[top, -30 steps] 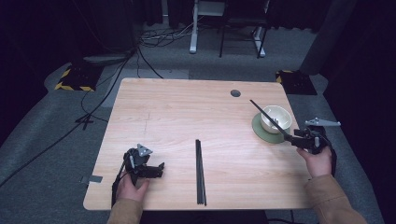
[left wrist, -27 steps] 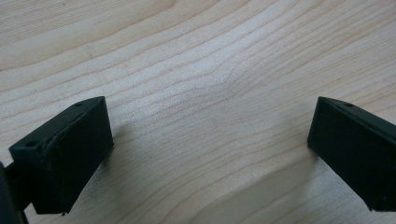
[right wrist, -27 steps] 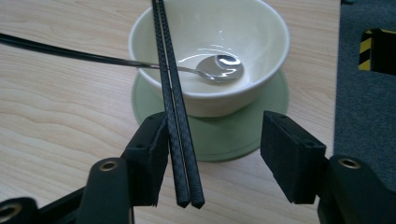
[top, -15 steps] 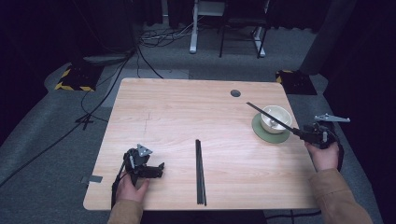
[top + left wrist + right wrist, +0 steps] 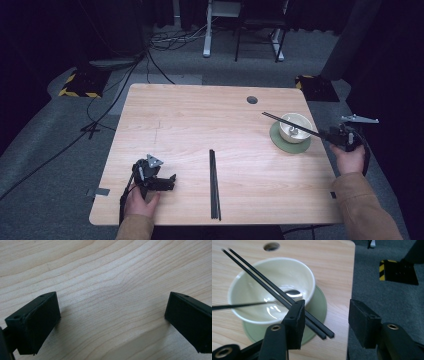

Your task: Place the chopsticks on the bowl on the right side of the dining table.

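Left gripper [image 5: 167, 181] low at the near left corner of the table [image 5: 200, 125], fingers [image 5: 35, 322] spread wide over bare wood, holding nothing. Right gripper [image 5: 324, 322] just off the table's right edge, fingers [image 5: 295, 320] spread apart; near end of a black chopstick pair [image 5: 277, 291] lying against the inner face of one finger, not pinched. That pair resting across the rim of a pale bowl [image 5: 295, 127] on a green saucer [image 5: 290, 142] near the right edge. Second black chopstick pair [image 5: 214, 182] flat on the table at the near middle, well apart from both grippers.
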The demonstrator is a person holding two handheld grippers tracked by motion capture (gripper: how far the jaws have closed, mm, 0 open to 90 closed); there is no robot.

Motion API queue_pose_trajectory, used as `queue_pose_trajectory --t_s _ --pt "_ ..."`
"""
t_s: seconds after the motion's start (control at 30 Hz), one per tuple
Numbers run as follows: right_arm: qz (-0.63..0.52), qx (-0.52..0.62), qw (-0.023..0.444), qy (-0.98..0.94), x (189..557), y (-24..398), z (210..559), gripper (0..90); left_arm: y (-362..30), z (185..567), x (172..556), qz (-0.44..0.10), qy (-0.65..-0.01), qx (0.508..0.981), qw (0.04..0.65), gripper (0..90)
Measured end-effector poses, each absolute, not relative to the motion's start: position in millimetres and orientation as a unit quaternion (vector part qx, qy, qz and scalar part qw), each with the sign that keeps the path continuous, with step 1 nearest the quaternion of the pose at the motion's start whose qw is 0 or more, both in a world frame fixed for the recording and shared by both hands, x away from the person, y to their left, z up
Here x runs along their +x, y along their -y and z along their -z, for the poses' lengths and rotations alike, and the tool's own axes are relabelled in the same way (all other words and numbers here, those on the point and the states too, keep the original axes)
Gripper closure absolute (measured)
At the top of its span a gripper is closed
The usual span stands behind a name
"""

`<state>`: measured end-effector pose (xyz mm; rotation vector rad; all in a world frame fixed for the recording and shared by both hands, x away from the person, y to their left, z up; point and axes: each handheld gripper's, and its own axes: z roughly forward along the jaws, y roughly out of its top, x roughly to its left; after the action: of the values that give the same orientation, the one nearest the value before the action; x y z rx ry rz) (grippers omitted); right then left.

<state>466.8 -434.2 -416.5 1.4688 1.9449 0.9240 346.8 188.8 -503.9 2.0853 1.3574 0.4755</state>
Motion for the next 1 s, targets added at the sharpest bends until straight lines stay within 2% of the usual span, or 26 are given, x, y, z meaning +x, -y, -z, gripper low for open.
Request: queue_pose_trajectory --t_s 0.37,0.57,0.83,1.0 --pt "-0.352 0.487 0.257 -0.757 483 376 393 50.3 -188 504 347 -0.179 -0.513 0.784 0.300 0.3" --pt "-0.338 0.468 0.241 -0.780 499 347 401 48.3 -188 504 347 -0.179 -0.514 0.784 0.300 0.3" --pt "-0.345 0.470 0.212 -0.784 521 334 414 48.1 -188 504 347 -0.179 -0.513 0.784 0.300 0.3" --pt "-0.335 0.474 0.200 -0.789 526 331 420 52.9 -188 504 347 -0.179 -0.514 0.784 0.300 0.3"
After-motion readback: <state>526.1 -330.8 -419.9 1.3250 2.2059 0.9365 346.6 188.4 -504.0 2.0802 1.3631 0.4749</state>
